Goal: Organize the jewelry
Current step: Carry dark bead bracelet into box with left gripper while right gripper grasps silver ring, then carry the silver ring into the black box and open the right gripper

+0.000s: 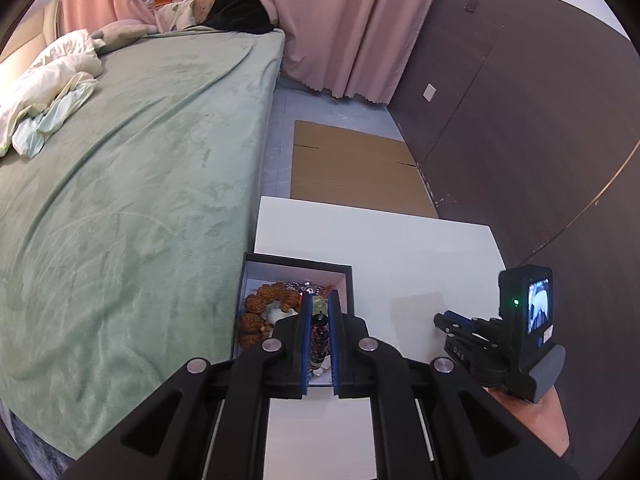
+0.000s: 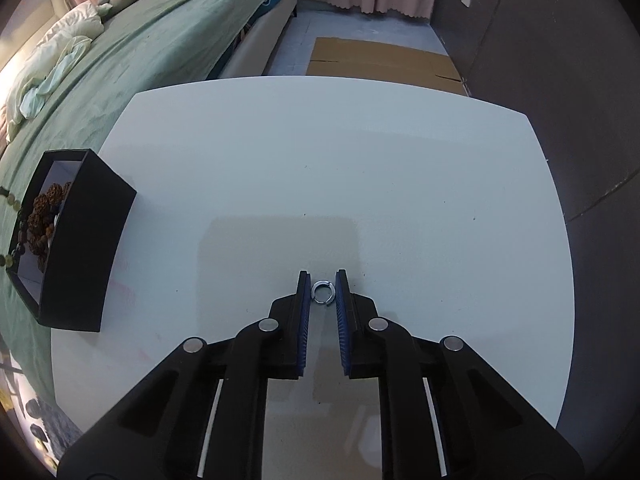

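A black jewelry box (image 1: 298, 272) with a white lining stands on the white table's left edge; it also shows in the right wrist view (image 2: 86, 236). Brown knobbly beads (image 1: 256, 316) and other pieces lie in it. My left gripper (image 1: 320, 300) is over the box, shut on a string of dark and pale beads (image 1: 320, 336). A small silver ring (image 2: 322, 292) lies on the table between the tips of my right gripper (image 2: 322, 280), which is open around it. The right gripper also shows in the left wrist view (image 1: 442, 322).
The white table (image 2: 320, 160) stands beside a bed with a green cover (image 1: 140, 180). Flat cardboard (image 1: 352, 168) lies on the floor beyond the table. A dark wall (image 1: 540, 140) runs along the right. Pink curtains (image 1: 340, 20) hang at the back.
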`<state>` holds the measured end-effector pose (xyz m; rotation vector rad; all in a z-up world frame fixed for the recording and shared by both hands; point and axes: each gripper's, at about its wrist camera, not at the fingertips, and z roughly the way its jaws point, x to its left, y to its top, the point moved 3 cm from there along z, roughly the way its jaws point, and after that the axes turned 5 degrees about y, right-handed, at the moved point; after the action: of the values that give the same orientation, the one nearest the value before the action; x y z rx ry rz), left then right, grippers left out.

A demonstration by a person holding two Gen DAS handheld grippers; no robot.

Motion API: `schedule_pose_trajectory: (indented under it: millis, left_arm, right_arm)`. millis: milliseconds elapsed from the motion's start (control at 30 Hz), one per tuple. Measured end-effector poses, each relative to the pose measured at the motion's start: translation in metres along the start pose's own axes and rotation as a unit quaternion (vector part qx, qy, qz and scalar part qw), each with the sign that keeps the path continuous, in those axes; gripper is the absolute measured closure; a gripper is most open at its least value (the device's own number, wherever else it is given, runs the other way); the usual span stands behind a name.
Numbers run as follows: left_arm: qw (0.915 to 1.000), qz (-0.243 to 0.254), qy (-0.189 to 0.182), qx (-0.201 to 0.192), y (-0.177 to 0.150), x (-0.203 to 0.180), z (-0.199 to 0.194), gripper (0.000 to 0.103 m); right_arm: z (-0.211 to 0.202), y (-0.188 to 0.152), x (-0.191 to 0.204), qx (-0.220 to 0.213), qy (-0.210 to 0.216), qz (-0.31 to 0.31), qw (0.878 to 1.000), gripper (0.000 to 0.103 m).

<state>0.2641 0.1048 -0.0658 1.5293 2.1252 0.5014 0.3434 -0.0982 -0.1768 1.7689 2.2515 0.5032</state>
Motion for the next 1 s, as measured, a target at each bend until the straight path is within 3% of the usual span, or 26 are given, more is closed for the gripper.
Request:
schedule_pose_trajectory:
  millis: [167, 367, 467, 533, 667, 833, 1000]
  left_arm:
    - [0.9998, -0.017, -0.01, 0.006, 0.002, 0.006, 0.005, 0.095]
    - [0.9998, -0.016, 0.01, 0.005, -0.003, 0.015, 0.007, 0.071]
    - [0.9996, -0.016, 0.024, 0.004, -0.011, 0.024, 0.008, 0.056]
    - [0.9995, -0.016, 0.029, 0.003, -0.015, 0.029, 0.008, 0.049]
    - [0.9993, -0.015, 0.034, 0.006, -0.024, 0.035, 0.009, 0.041]
    - [0.999, -0.004, 0.045, -0.002, -0.034, 0.04, 0.003, 0.022]
    - [0.9984, -0.008, 0.055, -0.009, -0.042, 0.049, -0.004, 0.01]
  right_arm:
    - [-0.012, 0.0, -0.002, -0.016, 0.036, 0.02, 0.999, 0.09]
    - [-0.045, 0.006, 0.005, -0.063, 0.098, 0.023, 0.993, 0.09]
    - [-0.062, 0.01, 0.014, -0.08, 0.177, 0.027, 0.981, 0.09]
    - [-0.068, 0.011, 0.021, -0.087, 0.197, 0.024, 0.976, 0.09]
    - [-0.075, 0.011, 0.034, -0.095, 0.204, 0.011, 0.974, 0.09]
    - [-0.077, 0.013, 0.053, -0.108, 0.219, -0.008, 0.97, 0.09]
    - [-0.081, 0.012, 0.072, -0.124, 0.237, -0.024, 0.963, 0.09]
